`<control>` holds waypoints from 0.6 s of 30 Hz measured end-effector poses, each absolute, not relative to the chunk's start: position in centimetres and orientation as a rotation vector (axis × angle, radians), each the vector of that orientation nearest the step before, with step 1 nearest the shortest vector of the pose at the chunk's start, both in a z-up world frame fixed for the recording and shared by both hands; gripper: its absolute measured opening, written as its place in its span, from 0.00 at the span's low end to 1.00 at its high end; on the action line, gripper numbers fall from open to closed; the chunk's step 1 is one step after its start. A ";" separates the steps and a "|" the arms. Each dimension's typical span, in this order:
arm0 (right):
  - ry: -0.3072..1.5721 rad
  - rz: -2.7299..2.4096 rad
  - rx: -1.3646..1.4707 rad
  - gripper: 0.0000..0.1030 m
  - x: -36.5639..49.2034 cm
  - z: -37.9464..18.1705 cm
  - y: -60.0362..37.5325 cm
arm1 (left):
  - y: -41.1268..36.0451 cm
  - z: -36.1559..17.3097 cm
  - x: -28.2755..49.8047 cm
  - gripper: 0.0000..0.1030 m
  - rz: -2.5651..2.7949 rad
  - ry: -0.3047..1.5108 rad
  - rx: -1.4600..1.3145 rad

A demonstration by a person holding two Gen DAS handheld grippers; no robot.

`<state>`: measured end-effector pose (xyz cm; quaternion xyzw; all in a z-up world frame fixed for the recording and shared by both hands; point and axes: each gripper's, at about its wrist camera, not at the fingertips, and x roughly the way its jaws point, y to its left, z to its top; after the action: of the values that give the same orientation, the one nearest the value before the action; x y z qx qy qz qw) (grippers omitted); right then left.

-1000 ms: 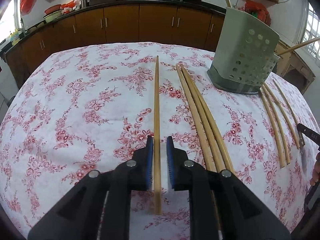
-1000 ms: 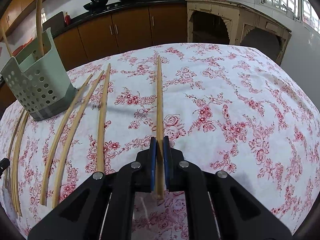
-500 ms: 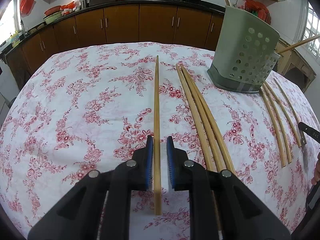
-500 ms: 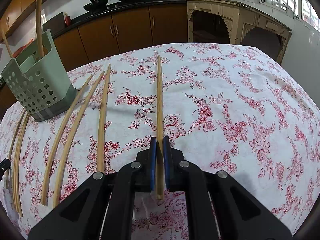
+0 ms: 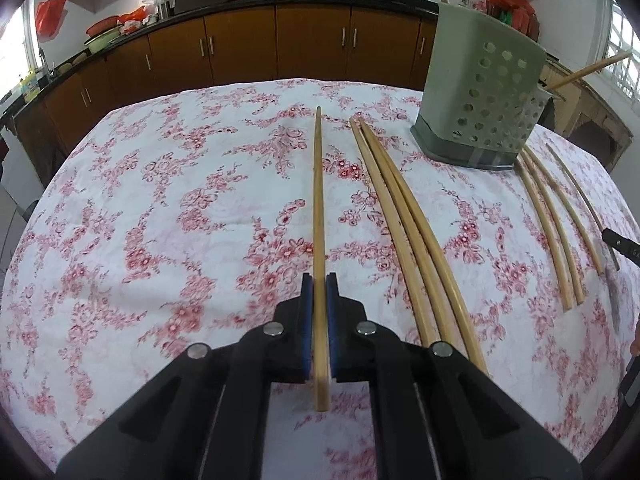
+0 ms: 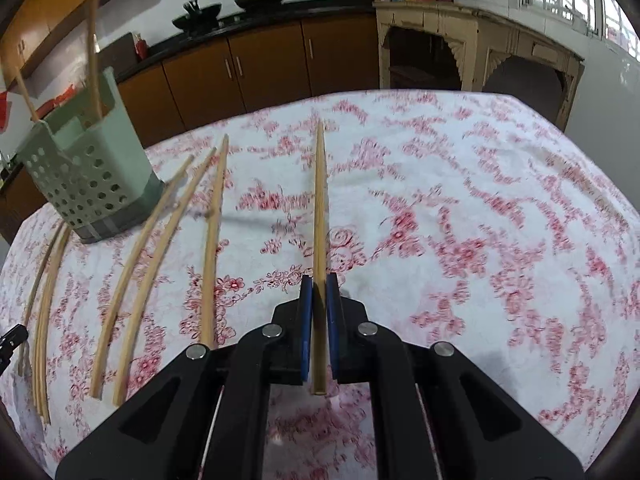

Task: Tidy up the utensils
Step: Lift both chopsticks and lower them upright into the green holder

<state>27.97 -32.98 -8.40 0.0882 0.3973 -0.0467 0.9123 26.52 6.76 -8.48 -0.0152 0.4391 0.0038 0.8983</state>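
Left gripper (image 5: 319,280) and right gripper (image 6: 319,280) each clamped on one chopstick (image 5: 318,208) (image 6: 319,204), left jaws just closed; pick-up step; next, lift and carry to perforated holder (image 5: 480,92), ahead-right of left, ahead-left of right.
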 end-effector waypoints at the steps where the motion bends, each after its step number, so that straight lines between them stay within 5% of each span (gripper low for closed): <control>1: 0.795 -0.099 0.175 0.07 27.5 -7.8 -33.1 | 6.8 -8.2 26.3 0.07 0.007 0.904 -0.029; 18: 0.539 -0.088 0.155 0.07 24.4 0.2 -34.3 | 7.3 0.6 23.5 0.07 -0.039 0.678 -0.033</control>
<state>24.40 -34.26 0.23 0.0763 0.2660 -0.0432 0.9600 23.50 7.26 0.63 -0.0162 0.3325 -0.0191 0.9428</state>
